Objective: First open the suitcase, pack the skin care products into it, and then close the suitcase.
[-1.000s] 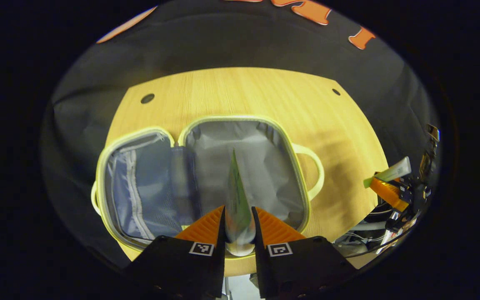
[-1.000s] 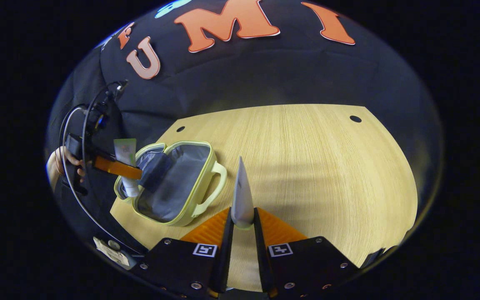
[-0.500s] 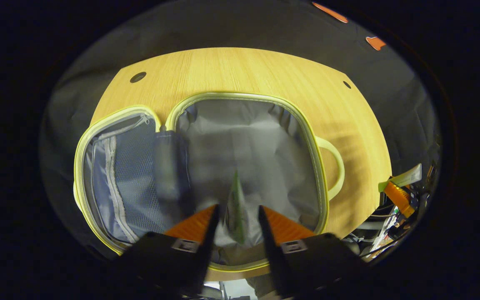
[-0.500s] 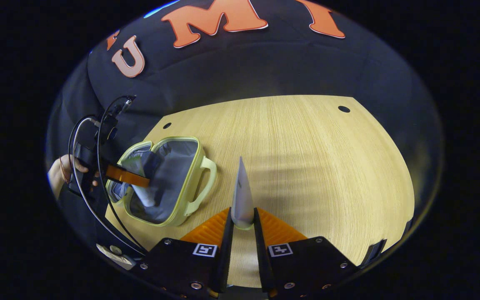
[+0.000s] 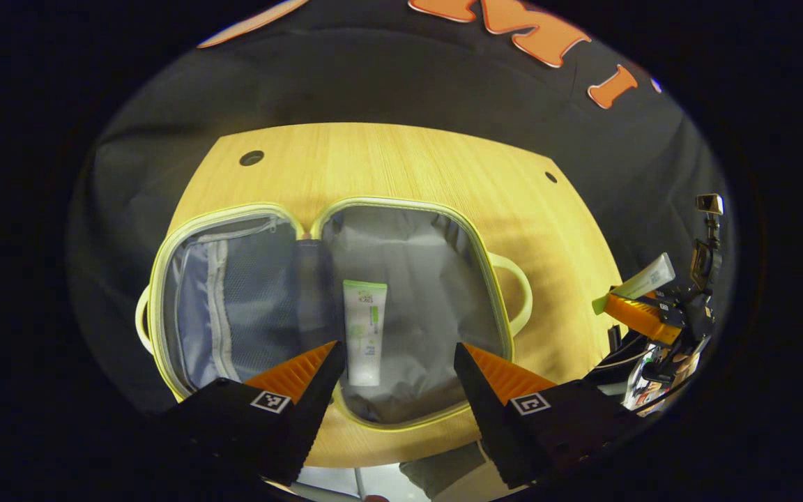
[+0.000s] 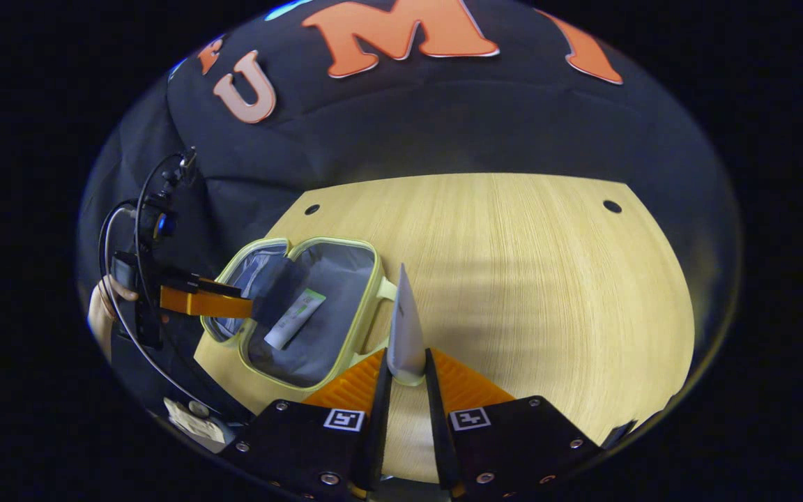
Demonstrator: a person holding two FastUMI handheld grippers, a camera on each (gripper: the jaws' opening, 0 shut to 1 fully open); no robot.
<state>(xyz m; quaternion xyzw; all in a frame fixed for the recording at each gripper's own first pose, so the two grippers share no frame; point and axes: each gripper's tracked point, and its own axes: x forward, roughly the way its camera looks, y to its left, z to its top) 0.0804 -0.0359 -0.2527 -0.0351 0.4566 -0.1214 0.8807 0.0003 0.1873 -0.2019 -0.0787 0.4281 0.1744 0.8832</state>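
While the suitcase (image 5: 234, 307) lies unzipped and spread flat on the wooden surface (image 5: 401, 160), a white tube with green print (image 5: 363, 331) rests on the grey lining of its right half. The left gripper (image 5: 396, 362) hovers just above that half with its jaws wide apart and nothing between them. The right gripper (image 6: 406, 373) has its jaws clamped on a second, pale tube (image 6: 405, 328), held upright over the surface just beside the suitcase's handle (image 6: 380, 289).
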